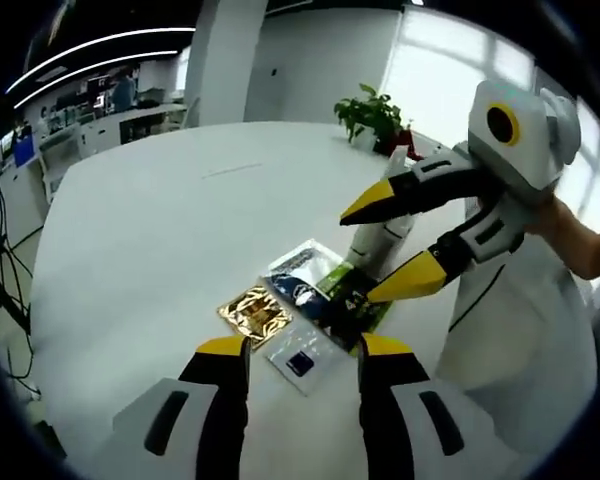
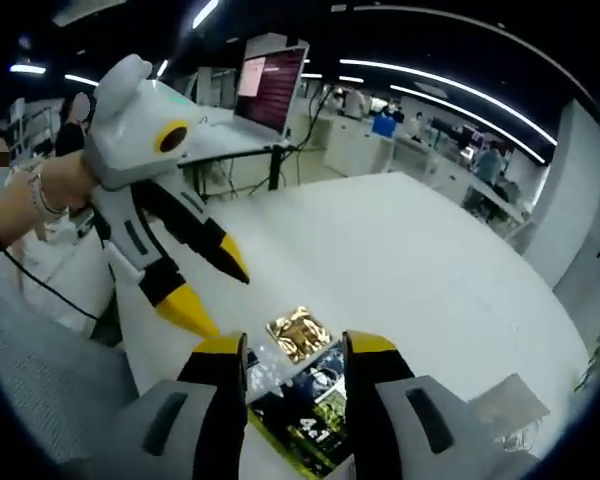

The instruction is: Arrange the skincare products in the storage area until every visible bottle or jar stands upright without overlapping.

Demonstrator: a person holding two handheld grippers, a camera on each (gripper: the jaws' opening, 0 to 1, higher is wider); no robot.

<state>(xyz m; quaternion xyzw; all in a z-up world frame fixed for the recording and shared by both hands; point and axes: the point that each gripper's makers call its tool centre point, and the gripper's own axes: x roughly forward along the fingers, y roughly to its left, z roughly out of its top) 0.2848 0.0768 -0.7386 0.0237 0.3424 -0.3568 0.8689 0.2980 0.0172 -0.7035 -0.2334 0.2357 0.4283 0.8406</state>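
- Left claw gapes, empty, above flat sachets lying mid-tabletop.
- Right claw spread wide, straddling an upright white bottle beside the sachets; contact unclear.

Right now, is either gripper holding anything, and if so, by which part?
No. The left gripper hangs open over the sachets. The right gripper is open too, its jaws either side of the white bottle, apparently not closed on it.

White bottle partly hidden behind right gripper, dark packet print unreadable, half covered.
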